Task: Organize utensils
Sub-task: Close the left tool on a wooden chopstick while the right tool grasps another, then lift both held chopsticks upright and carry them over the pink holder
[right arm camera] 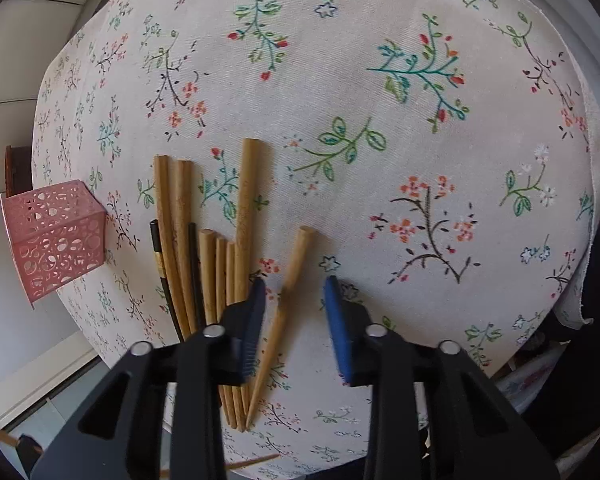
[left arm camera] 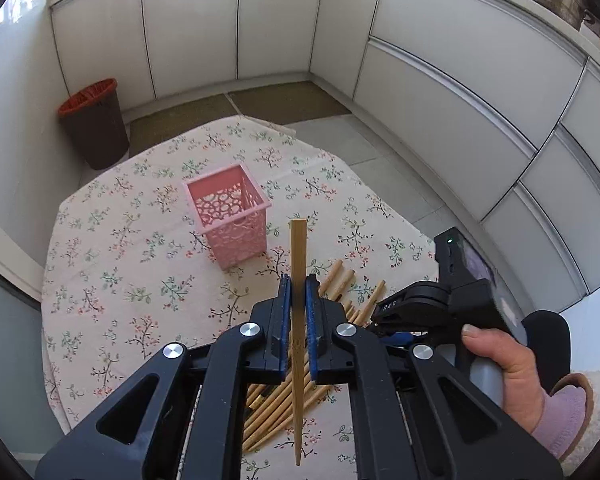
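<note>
My left gripper point(left arm camera: 299, 286) is shut on a single bamboo chopstick point(left arm camera: 299, 256), held above the table with its blunt end pointing away from me. A pink perforated basket point(left arm camera: 231, 216) stands upright on the floral tablecloth, ahead and to the left of that gripper. The basket also shows in the right wrist view point(right arm camera: 54, 236). A pile of wooden and dark chopsticks point(right arm camera: 204, 248) lies on the cloth. My right gripper point(right arm camera: 295, 284) is open just above the cloth. One loose wooden chopstick point(right arm camera: 288, 288) lies between its fingers. The right gripper shows in the left wrist view point(left arm camera: 384, 320).
The round table wears a floral cloth point(right arm camera: 380, 100). A brown bin with a red rim point(left arm camera: 94, 124) stands on the floor beyond it. White cabinets point(left arm camera: 440, 80) curve around the back and right. The table edge drops off to the basket's left.
</note>
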Tool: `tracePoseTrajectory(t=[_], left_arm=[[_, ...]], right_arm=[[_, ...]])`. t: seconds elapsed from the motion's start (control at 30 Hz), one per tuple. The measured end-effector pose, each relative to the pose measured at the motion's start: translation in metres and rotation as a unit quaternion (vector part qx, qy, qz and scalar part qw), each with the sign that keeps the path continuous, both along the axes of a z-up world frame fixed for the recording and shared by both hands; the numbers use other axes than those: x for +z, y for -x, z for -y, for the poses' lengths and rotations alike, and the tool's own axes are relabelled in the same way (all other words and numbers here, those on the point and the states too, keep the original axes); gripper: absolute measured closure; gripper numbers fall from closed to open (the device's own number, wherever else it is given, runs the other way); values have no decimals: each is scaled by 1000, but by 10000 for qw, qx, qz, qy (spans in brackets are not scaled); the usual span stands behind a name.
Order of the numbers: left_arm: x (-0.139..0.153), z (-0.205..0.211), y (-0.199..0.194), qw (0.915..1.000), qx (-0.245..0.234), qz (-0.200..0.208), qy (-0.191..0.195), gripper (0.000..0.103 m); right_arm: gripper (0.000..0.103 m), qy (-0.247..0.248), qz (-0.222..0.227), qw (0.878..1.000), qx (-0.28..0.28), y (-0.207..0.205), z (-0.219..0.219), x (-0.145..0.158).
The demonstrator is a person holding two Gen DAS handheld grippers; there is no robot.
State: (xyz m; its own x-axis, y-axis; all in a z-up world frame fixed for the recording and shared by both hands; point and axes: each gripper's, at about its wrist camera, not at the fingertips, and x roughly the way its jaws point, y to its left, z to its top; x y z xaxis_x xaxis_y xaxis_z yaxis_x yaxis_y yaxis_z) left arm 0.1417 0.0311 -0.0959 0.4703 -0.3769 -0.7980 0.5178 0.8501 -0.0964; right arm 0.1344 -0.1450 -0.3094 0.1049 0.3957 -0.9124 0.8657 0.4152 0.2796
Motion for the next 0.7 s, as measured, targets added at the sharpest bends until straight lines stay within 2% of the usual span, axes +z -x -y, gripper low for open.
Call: tracePoseTrajectory(t=[0.17,0.33,0.5,0.7], left_arm=[[20,-17,5,9994,153,225,212,97],[25,-26,5,9988,273,277,302,97],[36,-29,6,9973,365,357,525,97],[46,-30,6,9955,496,424,685,97]], right_arm=[[94,-44,59,9999,-141,0,-2,-5],[95,-263,574,9980,47,9,13,5],[95,125,1479,9866,677,13,16,60],[95,778,2448,9575,1309,37,22,131]])
